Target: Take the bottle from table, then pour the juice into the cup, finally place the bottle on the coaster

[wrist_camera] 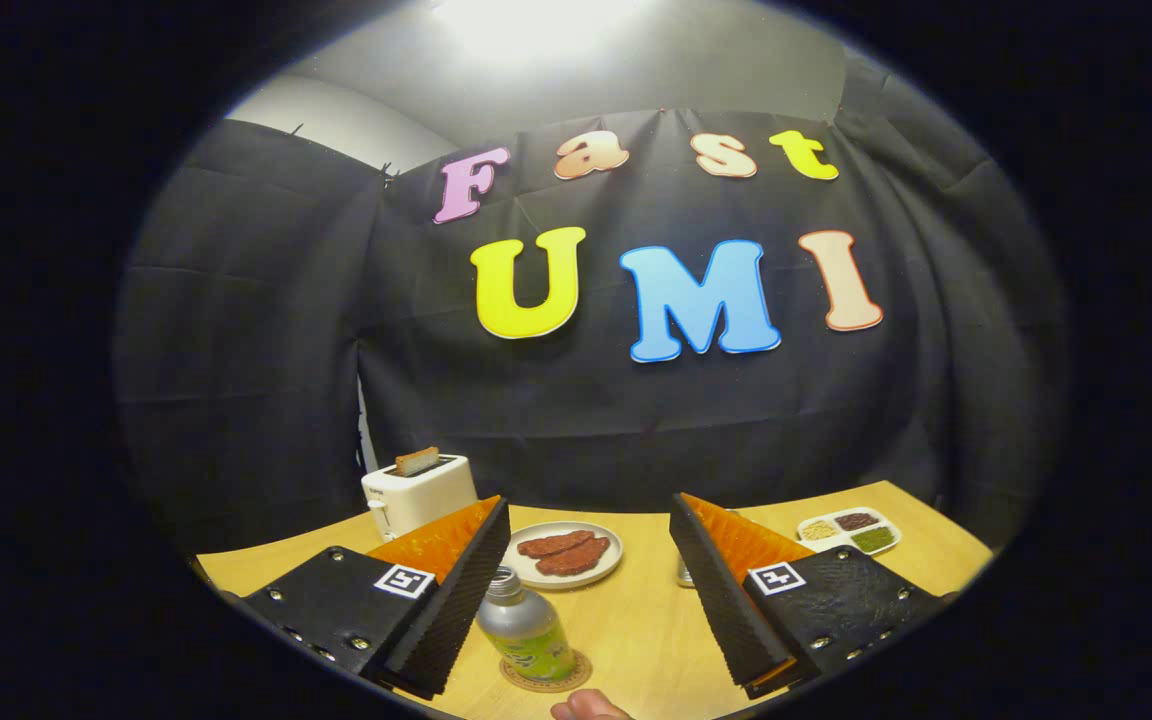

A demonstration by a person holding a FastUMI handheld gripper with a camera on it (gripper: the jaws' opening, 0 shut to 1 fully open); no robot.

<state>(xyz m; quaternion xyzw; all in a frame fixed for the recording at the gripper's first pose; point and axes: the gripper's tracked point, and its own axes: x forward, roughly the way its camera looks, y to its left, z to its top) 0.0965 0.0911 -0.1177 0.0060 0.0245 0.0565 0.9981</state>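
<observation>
Gripper view: my hand-held gripper (586,590) is released, fingers spread wide and touching nothing. The bottle (526,628) stands upright on the coaster (546,676), between the fingers and close to the left one. Beyond them on the desk (636,620): plate of meat slices (564,553), toaster (418,492) with toast, divided tray (849,531). A fingertip (591,708) shows just before the coaster.

Black cloth wall (266,400), pale wall (336,120) behind it, bright overhead light (536,25), wooden table (646,620)
</observation>
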